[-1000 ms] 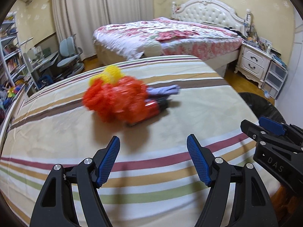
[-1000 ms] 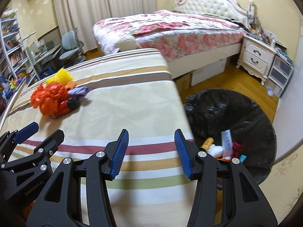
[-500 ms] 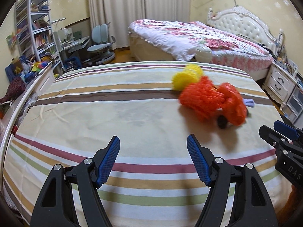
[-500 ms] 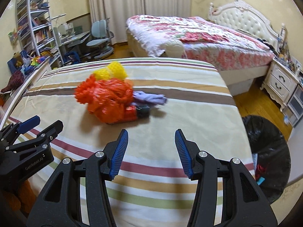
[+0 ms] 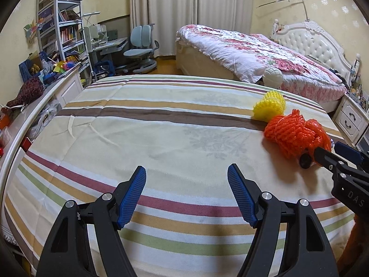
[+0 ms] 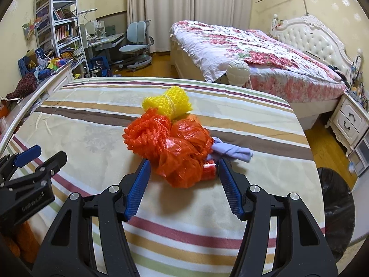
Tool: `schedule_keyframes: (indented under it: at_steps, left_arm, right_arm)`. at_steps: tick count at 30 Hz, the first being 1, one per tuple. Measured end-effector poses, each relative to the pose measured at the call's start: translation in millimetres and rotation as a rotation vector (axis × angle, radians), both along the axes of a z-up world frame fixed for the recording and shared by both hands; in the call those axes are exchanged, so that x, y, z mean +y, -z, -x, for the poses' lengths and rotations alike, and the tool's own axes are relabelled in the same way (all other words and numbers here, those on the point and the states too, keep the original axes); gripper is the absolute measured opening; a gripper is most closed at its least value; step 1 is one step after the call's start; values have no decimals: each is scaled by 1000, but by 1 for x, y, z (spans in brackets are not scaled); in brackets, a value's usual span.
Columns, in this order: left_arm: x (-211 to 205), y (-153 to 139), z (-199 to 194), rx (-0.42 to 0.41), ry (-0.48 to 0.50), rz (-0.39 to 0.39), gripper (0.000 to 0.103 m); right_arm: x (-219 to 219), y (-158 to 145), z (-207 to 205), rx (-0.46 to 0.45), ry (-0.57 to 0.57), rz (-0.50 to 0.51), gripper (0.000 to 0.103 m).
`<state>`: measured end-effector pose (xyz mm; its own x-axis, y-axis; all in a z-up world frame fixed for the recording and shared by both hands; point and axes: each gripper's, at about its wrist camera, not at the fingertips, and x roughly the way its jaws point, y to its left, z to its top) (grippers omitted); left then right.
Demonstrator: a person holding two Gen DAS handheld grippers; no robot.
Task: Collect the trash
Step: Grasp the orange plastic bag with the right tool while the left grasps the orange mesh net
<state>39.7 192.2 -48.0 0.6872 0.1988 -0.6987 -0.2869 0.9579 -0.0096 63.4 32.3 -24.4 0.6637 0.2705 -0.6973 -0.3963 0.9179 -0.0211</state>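
Blue ribbed pads line the black jaws of the right gripper (image 6: 184, 173), which stand apart and have just been opening wider. Between their tips, without touching either pad, lies the near end of a heap of trash: a crumpled orange plastic bag (image 6: 184, 154) with a small shiny red can-like object (image 6: 209, 168) at its lower right edge. Pressed against the bag on its left is a bundle of orange foam netting (image 6: 144, 136), and behind both sits a bundle of yellow foam netting (image 6: 168, 102). A lilac cloth or wrapper (image 6: 230, 152) sticks out to the right of the bag.

The whole heap rests on a striped bedspread (image 6: 230, 219) in cream, tan, brown, maroon and green.

The left gripper (image 5: 186, 191) also has its blue pads spread wide, with nothing between them, only bare striped cover below. It appears at the left edge of the right wrist view, beside the heap and well apart from it. In the left wrist view the orange netting (image 5: 290, 136) and yellow netting (image 5: 269, 107) lie off to the right, partly behind the tip of the right gripper (image 5: 327, 157).

Beyond the right edge of the striped bed stands a black-lined trash bin (image 6: 334, 207) on the wooden floor. Farther back are a floral bed with a white headboard (image 6: 306, 37), a bedside cabinet (image 6: 350, 120), a desk chair (image 6: 136, 43) and cluttered shelves (image 6: 57, 23).
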Motion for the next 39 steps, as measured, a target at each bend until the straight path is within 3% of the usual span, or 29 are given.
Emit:
schedule_keyframes:
  at_steps: [3, 9, 16, 25, 39]
  left_arm:
    - [-1, 1, -2, 1, 7, 3, 71]
    - [-6, 1, -6, 0, 20, 20, 72]
    - [-22, -4, -10, -11, 55, 24, 72]
    - [-55, -9, -18, -21, 120, 20, 73]
    - [-101, -13, -44, -32, 183, -1, 74]
  right_arm:
    - [4, 2, -4, 5, 1, 11, 58]
    - [2, 9, -8, 33, 5, 15, 38]
    - [-8, 1, -1, 7, 13, -6, 36]
    - [-51, -10, 3, -37, 91, -12, 36]
    - [-135, 12, -14, -5, 268, -24, 36]
